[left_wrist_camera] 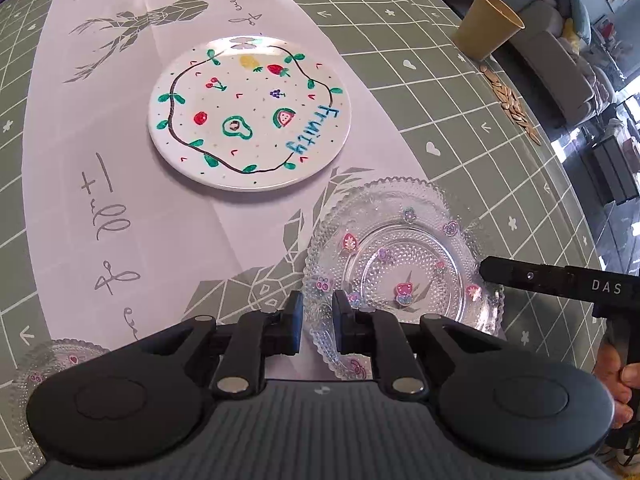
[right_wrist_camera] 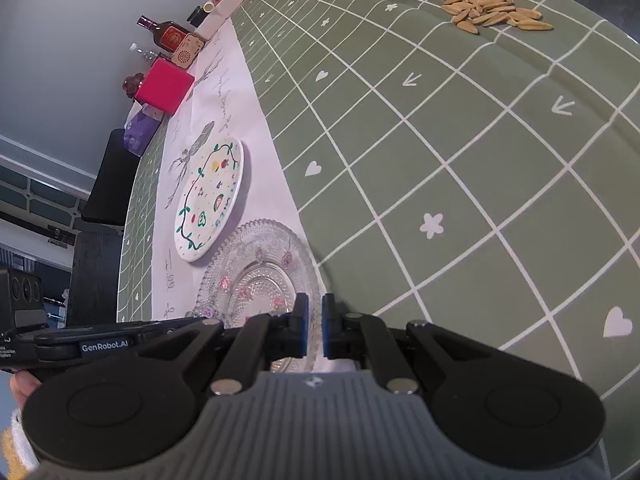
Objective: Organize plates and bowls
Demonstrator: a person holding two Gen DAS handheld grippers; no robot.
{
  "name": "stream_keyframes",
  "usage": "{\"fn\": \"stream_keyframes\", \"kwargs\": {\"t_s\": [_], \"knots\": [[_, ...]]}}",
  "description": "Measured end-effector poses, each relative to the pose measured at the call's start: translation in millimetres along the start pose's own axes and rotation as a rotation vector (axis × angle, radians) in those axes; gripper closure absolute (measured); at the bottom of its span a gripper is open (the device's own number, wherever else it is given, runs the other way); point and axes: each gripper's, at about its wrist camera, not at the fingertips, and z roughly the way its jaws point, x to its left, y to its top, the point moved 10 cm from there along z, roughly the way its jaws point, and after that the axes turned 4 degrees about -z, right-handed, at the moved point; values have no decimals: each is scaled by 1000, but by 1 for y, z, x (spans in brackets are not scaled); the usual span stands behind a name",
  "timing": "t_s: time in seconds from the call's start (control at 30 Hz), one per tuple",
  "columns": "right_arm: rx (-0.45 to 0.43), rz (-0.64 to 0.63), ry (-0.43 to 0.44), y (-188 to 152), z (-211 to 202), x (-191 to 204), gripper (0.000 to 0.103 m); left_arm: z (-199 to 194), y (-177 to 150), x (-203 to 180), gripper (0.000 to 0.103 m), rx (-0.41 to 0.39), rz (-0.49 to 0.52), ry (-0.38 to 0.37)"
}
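A clear glass plate (left_wrist_camera: 404,264) with small flower stickers is held near the table by both grippers. My left gripper (left_wrist_camera: 318,320) is shut on its near rim. My right gripper (right_wrist_camera: 315,326) is shut on the opposite rim; its finger (left_wrist_camera: 520,278) shows at the plate's right edge in the left wrist view. The glass plate also shows in the right wrist view (right_wrist_camera: 256,276). A white ceramic plate (left_wrist_camera: 250,114) painted with fruit and the word "fruity" lies beyond it on the pale runner, also in the right wrist view (right_wrist_camera: 210,200). Another glass dish (left_wrist_camera: 44,360) peeks out at lower left.
A tan paper cup (left_wrist_camera: 488,24) stands at the table's far right edge with a pile of seeds (left_wrist_camera: 510,102) beside it, also in the right wrist view (right_wrist_camera: 488,6). A pink box (right_wrist_camera: 164,86), bottles (right_wrist_camera: 166,34) and small items line the far end. Green checked tablecloth (right_wrist_camera: 440,140) lies to the right.
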Motion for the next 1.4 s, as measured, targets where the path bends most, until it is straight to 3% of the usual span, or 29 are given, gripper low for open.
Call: {"fn": "stream_keyframes", "kwargs": {"t_s": [0.13,0.37,0.7,0.93,1.4], "knots": [[1,14,9,-3,-8,2,99,-5,-4,-2,87,-3,1,-8],[-44,46,-6,-15,-44,-6,99,-21,-16,-30,87,-8,48,-108],[52,85,21,-54,-64,-25,95,-27,-59,-49,87,56,80,-168],[92,109,2,-78,-66,-42,94,-15,-75,-67,87,108,196,-127],[104,73,11,-84,-65,-40,92,-6,-85,-67,81,126,236,-52]]}}
